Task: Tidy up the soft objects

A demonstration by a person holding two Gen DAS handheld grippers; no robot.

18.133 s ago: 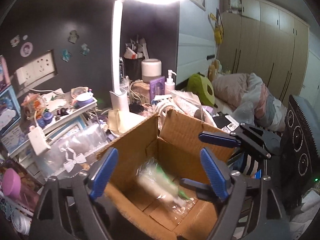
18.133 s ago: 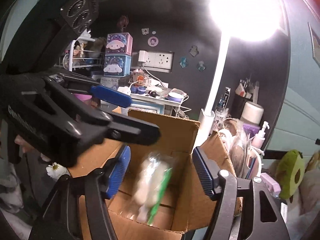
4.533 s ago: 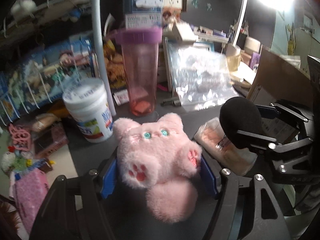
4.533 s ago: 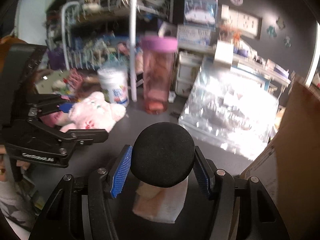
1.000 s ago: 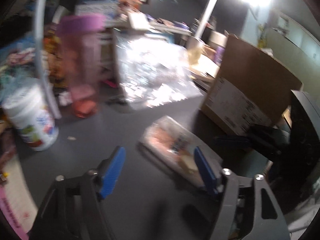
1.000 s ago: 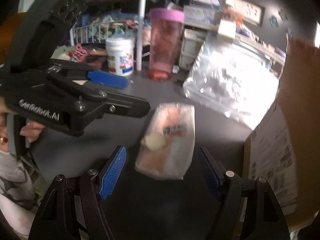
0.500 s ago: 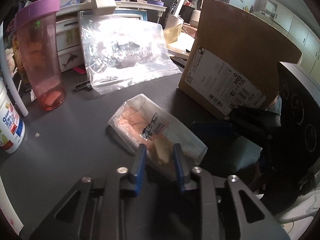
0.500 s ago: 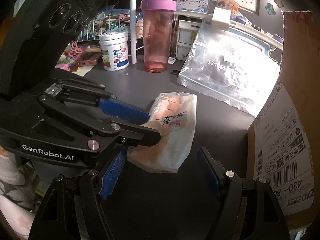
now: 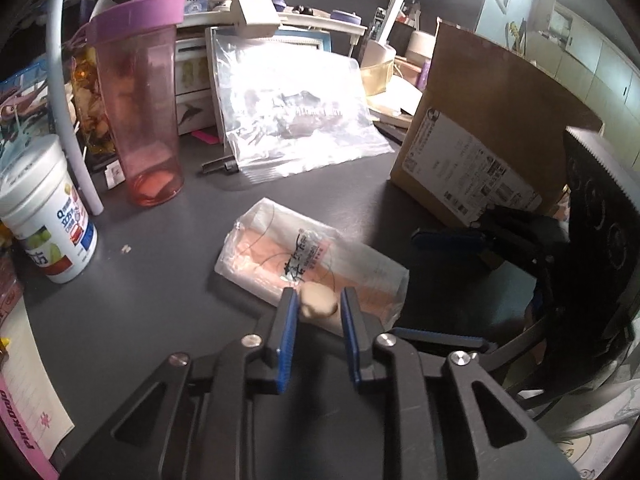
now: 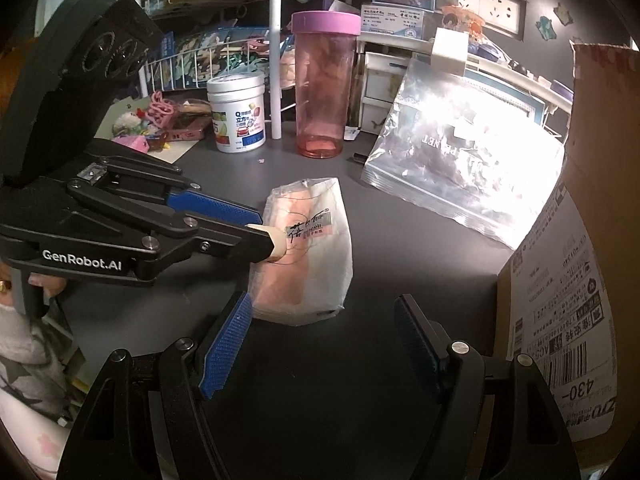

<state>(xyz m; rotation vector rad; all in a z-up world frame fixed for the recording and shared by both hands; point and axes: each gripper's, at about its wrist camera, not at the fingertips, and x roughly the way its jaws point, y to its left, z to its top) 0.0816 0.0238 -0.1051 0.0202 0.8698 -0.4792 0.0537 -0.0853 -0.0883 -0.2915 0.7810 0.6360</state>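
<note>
Since a second ago our left gripper has gone from wide apart to nearly together, and its blue ribbed pads now pinch a small beige lump at the near end of the soft packet. We see the lump bulge between the pads, squeezed rounded. From the right wrist view the same gripper reaches in from the left, its black fingers meeting at the packet's left edge.

Our right gripper has not moved: its jaws stand well apart with nothing between them, just short of the packet's near end.

We find the packet lying flat on the dark matte desk, between our two grippers. It is a crinkly clear plastic sleeve, roughly rectangular, with pale pink padding inside, white edges and a printed label across the middle.

Farther back, to the right, stands a brown cardboard box with a white shipping label stuck on its side. Beyond the packet a large glossy clear bag leans against the shelf, catching the lamp's glare. To the left rise a tall translucent pink tumbler with a purple lid and, nearer, a squat white plastic tub with a printed wrapper. A white curved pole runs up between them.
</note>
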